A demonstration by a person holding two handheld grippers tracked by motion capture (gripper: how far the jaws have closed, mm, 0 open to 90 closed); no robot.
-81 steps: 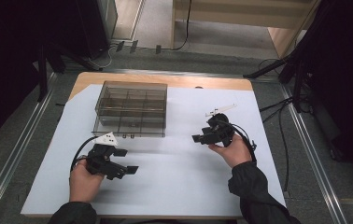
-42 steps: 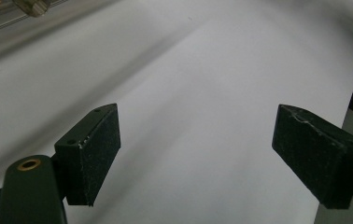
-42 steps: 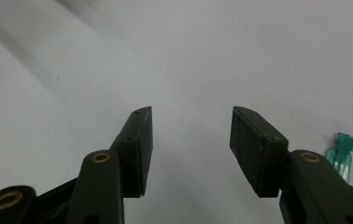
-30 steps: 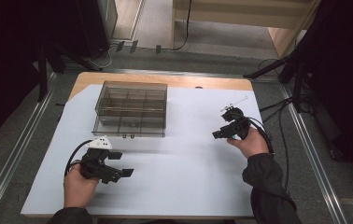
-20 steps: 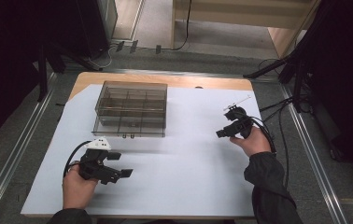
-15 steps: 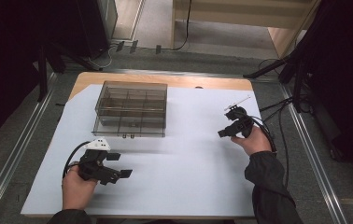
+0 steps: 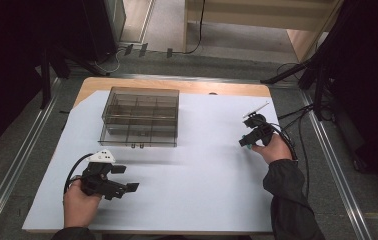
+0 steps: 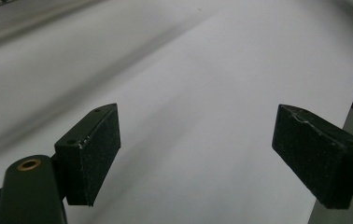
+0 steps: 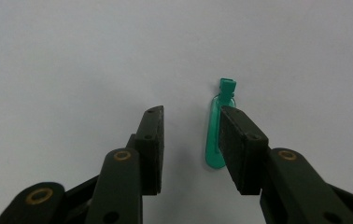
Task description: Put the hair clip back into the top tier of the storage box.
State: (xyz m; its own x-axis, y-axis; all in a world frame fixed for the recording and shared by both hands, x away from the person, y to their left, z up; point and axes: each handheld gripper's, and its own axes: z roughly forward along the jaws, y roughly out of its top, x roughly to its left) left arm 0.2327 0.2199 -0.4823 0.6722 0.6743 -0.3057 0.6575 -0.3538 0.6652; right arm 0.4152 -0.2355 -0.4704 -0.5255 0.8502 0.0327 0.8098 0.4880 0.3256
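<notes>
At the near left of the white paper-covered table (image 7: 202,195), the left gripper (image 7: 127,180) hovers with its jaws spread wide and nothing between them. Behind it stands a clear smoky plastic compartment box (image 7: 139,117). Far right, the right gripper (image 9: 191,140) is partly open; the small flat green plastic tag (image 9: 215,135) lies on the paper against its right-hand jaw, not clamped

The compartment box (image 7: 139,117) stands near the table's (image 7: 202,200) far left corner, the small tag (image 9: 217,135) lies toward its right edge.
</notes>
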